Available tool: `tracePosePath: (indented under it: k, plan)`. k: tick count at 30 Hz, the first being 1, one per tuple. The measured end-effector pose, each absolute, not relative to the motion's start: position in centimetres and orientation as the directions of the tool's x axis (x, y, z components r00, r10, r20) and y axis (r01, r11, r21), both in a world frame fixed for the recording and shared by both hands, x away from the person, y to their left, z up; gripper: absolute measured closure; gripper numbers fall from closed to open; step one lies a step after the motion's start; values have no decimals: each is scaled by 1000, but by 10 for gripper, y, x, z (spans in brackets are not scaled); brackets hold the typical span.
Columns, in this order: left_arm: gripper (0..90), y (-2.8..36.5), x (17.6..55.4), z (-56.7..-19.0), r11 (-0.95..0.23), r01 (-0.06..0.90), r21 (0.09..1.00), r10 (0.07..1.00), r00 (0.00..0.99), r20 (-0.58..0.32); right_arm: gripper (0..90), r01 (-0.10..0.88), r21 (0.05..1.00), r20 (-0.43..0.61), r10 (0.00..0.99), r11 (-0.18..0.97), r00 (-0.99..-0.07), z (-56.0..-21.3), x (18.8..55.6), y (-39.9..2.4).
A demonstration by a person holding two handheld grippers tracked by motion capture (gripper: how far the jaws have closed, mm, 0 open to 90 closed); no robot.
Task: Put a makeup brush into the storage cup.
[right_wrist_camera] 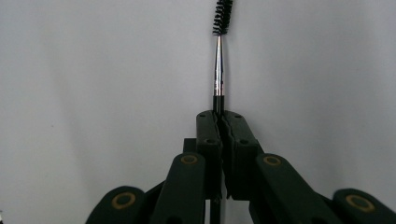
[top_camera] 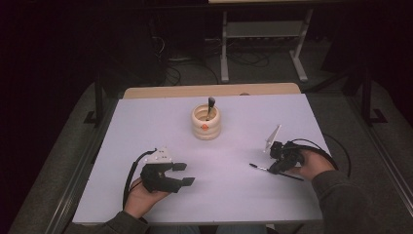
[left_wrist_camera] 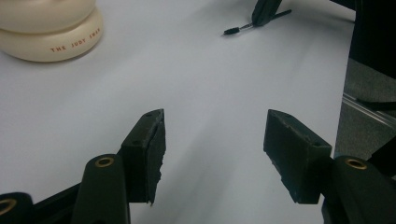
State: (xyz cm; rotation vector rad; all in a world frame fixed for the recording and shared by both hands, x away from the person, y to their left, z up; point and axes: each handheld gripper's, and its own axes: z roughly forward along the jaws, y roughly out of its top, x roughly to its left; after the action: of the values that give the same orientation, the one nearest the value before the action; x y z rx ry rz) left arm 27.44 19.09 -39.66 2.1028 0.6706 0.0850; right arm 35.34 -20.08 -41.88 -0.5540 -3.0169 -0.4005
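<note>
My right gripper [top_camera: 273, 169] lies low over the white table [top_camera: 234, 195] at the right, shut on a thin black brush [top_camera: 258, 167] with a bristled tip. In the right gripper view, the brush [right_wrist_camera: 218, 70] sticks straight out from between the closed jaws of the right gripper [right_wrist_camera: 219, 116]. At the front left my left gripper [top_camera: 185, 174] is open with nothing between its jaws. The left gripper view shows the left gripper [left_wrist_camera: 215, 135] over bare table. A cream ringed holder [top_camera: 205, 124] stands at the middle back with a dark-handled brush [top_camera: 211, 105] upright in it.
The holder [left_wrist_camera: 51, 28] appears at the top left of the left gripper view, and the held brush [left_wrist_camera: 238, 30] at the top. The table's right edge [left_wrist_camera: 343, 93] drops to grey floor. Behind the table stand a white metal frame [top_camera: 225, 53] and floor cables.
</note>
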Motion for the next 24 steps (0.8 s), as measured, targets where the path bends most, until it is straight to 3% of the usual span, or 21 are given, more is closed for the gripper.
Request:
tracePosePath:
  k: [11,24]
  plan:
    - [388,189,275,-396,-458,425,781,487,855,-179,850,395,376,137,371,838,-918,-407,349,-211]
    - [389,188,274,-394,-455,425,783,485,855,-183,850,376,514,132,362,771,-923,-387,341,-213]
